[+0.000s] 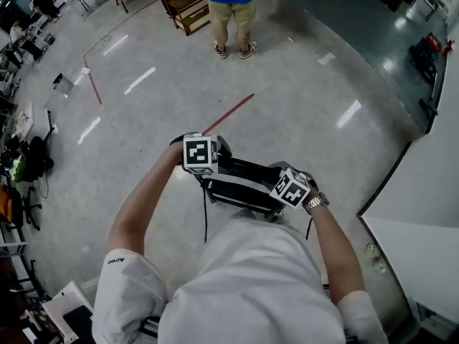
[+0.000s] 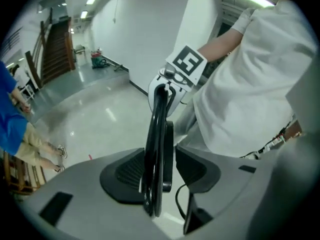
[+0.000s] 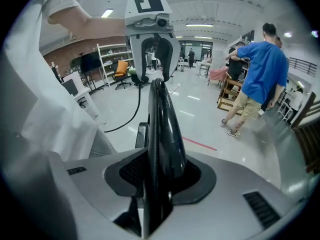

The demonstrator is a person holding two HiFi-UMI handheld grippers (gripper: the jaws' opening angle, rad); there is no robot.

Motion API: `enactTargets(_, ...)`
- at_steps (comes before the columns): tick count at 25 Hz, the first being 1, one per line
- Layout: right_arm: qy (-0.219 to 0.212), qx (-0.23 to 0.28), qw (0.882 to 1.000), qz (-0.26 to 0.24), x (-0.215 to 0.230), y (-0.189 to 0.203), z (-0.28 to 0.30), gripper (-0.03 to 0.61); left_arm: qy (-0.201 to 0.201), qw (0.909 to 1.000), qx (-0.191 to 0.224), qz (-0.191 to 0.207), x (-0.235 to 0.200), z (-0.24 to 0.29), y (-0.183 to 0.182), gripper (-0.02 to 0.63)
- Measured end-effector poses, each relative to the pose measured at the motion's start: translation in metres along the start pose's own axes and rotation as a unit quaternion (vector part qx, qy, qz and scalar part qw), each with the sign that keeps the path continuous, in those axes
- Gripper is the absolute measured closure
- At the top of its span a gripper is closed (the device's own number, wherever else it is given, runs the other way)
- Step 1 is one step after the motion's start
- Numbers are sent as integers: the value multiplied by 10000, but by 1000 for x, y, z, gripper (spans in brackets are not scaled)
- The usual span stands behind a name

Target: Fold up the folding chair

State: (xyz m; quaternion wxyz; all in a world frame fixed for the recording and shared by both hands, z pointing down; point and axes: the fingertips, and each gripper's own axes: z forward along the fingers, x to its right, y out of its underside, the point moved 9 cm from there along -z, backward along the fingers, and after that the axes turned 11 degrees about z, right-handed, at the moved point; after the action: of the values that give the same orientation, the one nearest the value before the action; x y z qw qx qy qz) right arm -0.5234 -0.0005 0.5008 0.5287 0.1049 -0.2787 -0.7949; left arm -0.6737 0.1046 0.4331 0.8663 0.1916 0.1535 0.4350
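Both grippers are working on the chair (image 1: 240, 181) right now, one at each end of its black top edge, just in front of the holder's white shirt (image 1: 251, 285).

The left gripper (image 2: 159, 173) is pointing steeply down, and the chair's thin dark frame is standing upright between its jaws. The frame is lying against one pad (image 2: 125, 174), but a sliver of floor (image 2: 100, 119) is showing between it and the other pad. So this gripper is standing open around the chair, not clamping it.

Over at the right gripper (image 3: 160, 176), the glossy black edge is filling the whole gap. Both pads look to be pressing its sides, so this one is gripping the chair. Straight ahead of it along that edge, the left gripper is facing back at it, with a black cable (image 3: 132, 114) hanging below.

Well beyond both grippers, a person (image 1: 231, 6) in a blue top and tan shorts is standing. A red line (image 1: 229, 112) is lying on the floor between that person and the left gripper.
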Motion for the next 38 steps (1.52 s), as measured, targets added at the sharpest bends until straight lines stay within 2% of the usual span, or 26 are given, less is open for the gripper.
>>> enactTargets(2,-3,-90,10000,43,-1,0,1,443,135,9995,-192,187,1,6,2,413)
enactTargets(6,-66,-166,9997,176,2,2,1,445,93,9980,-441,434,-2,39,8,413)
enactTargets(8,-85,-176,9996,203,1,0,2,447,166,9983,-409,370,-3,50,9,414)
enactTargets(9,-90,-177,9996,204,-1,-1,2,448,223,9988,-349,273,-3,53,9,428)
enactTargets(10,-92,-175,9996,198,-2,-3,1,448,308,9990,-291,167,-4,56,9,493)
enactTargets(12,-95,-164,9997,162,-8,-3,0,453,582,9981,-216,10,-3,59,9,517)
enactTargets(15,-93,-139,9998,94,-15,0,1,463,873,9960,-196,-49,0,62,10,534)
enactTargets(21,-87,-144,9992,367,-17,11,-5,483,868,9954,-311,262,-2,68,-2,537)
enactTargets(29,268,220,9936,1078,-16,69,-54,494,1049,9863,-655,1090,-15,91,-80,537)
enactTargets(38,863,807,9729,1987,-40,168,-121,505,1266,9594,-1172,2233,-1,137,-202,537)
